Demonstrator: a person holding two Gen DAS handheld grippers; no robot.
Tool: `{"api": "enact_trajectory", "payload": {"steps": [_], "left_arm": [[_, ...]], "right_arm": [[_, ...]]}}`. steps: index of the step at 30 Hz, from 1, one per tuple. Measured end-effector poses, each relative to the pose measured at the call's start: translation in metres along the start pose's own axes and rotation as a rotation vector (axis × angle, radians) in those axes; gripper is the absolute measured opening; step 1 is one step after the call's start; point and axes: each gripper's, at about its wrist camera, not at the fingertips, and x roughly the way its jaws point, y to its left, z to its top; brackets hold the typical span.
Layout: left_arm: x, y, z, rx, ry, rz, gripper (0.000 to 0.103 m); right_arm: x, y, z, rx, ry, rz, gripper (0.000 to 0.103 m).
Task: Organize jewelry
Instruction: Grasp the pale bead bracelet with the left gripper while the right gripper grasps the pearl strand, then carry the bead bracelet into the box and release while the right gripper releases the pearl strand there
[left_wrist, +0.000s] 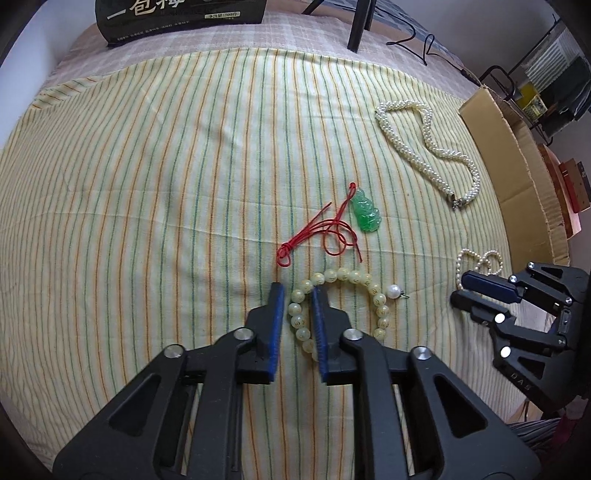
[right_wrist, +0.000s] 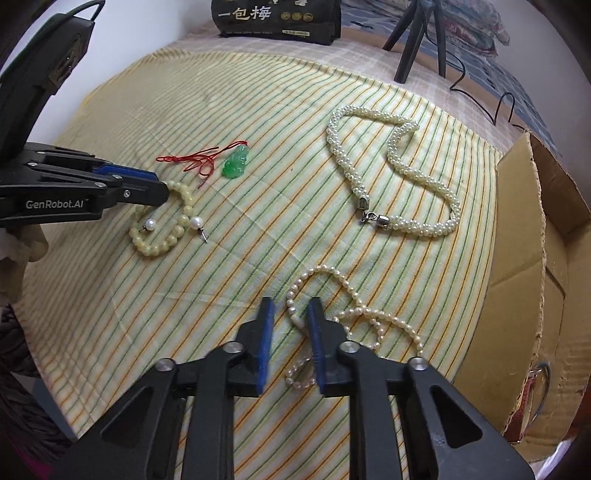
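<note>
- Your left gripper (left_wrist: 297, 291) stands open, its fingers straddling one side of the pale bead bracelet (left_wrist: 382, 309), one finger outside the ring and one inside. Close off-centre and the round beads could roll out from between the pads, or you may pinch the cloth with them.
- Two loose pearl studs lie at that bracelet: one pearl stud (right_wrist: 197, 223) just outside the ring, another pearl earring (right_wrist: 149, 224) inside it. Lift or drag the bracelet and, in my judgement, either could be flicked across the striped cloth (left_wrist: 147, 184) and lost in a fold.
- Your right gripper (right_wrist: 289, 308) is open too, with a loop of the thin pearl strand (right_wrist: 369, 314) running between its fingers. The strand is coiled over itself; gripping a single loop could tighten the tangle, or leave most of it trailing when raised.
- The two grippers work near each other, so a swing from either may sweep the other's piece.
- Farther on, the jade pendant (left_wrist: 365, 214) lies on its tangled red cord (left_wrist: 325, 232), near the bracelet. A finger passing low could snag the cord and tow the pendant along.
- Farthest, the woven pearl necklace (right_wrist: 399, 166) lies close to the cardboard box (right_wrist: 524, 229) at the cloth's edge; a nudge that way could push it off the edge.
</note>
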Motion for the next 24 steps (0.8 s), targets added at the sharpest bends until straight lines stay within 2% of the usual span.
{"api": "enact_trajectory", "payload": {"steps": [6, 15, 24], "left_arm": [[-0.005, 0.004, 0.0, -0.035, -0.009, -0.032, 0.005], [-0.036, -0.006, 0.0, -0.037, -0.055, -0.129, 0.005], [-0.052, -0.036, 0.0, 0.003, -0.088, -0.176, 0.005]], "right_arm": [[-0.003, -0.001, -0.001, 0.009, -0.01, -0.012, 0.003], [-0.029, -0.012, -0.003, 0.051, -0.079, -0.023, 0.002], [-0.05, -0.027, 0.0, 0.1, -0.141, -0.037, 0.002]]}}
